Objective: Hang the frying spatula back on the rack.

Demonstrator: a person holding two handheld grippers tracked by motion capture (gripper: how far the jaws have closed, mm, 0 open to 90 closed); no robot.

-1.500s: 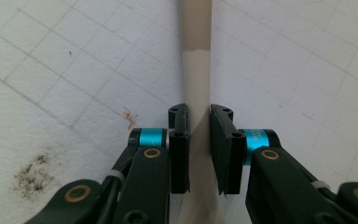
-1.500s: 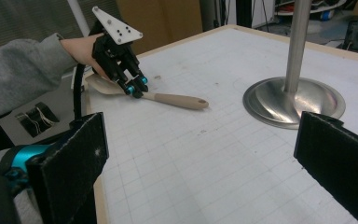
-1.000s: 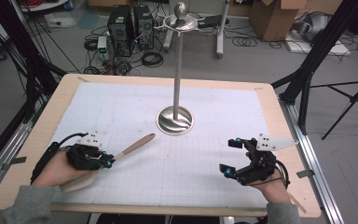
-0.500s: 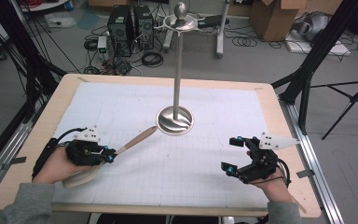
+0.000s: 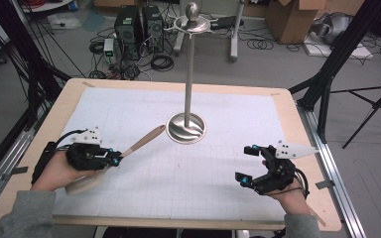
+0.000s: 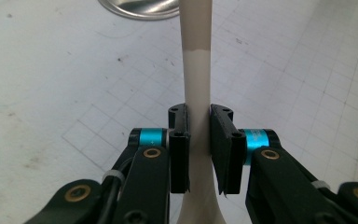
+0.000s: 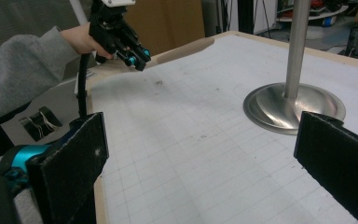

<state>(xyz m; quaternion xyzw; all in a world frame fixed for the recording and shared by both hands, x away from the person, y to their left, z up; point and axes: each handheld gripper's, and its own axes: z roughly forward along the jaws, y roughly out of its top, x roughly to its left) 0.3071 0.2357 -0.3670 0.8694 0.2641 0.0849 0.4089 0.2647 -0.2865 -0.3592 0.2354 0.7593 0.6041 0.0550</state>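
A wooden spatula (image 5: 141, 144) points its handle end up-right at the metal stand's round base (image 5: 186, 129). My left gripper (image 5: 115, 158) is shut on the handle, and the broad blade (image 5: 79, 182) trails behind it towards the near left edge. In the left gripper view both pads pinch the pale handle (image 6: 196, 70), with the left gripper (image 6: 198, 116) closed around it and the stand's base (image 6: 140, 7) ahead. My right gripper (image 5: 245, 163) rests near the front right with its jaws wide apart and nothing between them. The right gripper view (image 7: 205, 163) faces the stand's base (image 7: 303, 105) and the left gripper (image 7: 133, 53).
A tall steel pole (image 5: 189, 69) with a dish and knob on top rises from the base at the table's middle. A white gridded mat (image 5: 178, 173) covers the wooden table (image 5: 69, 99). Cables, computer cases and tripods stand on the floor beyond.
The left hand has lifted the spatula a little, and its handle end has moved up closer to the stand's base. The right gripper has stayed put.
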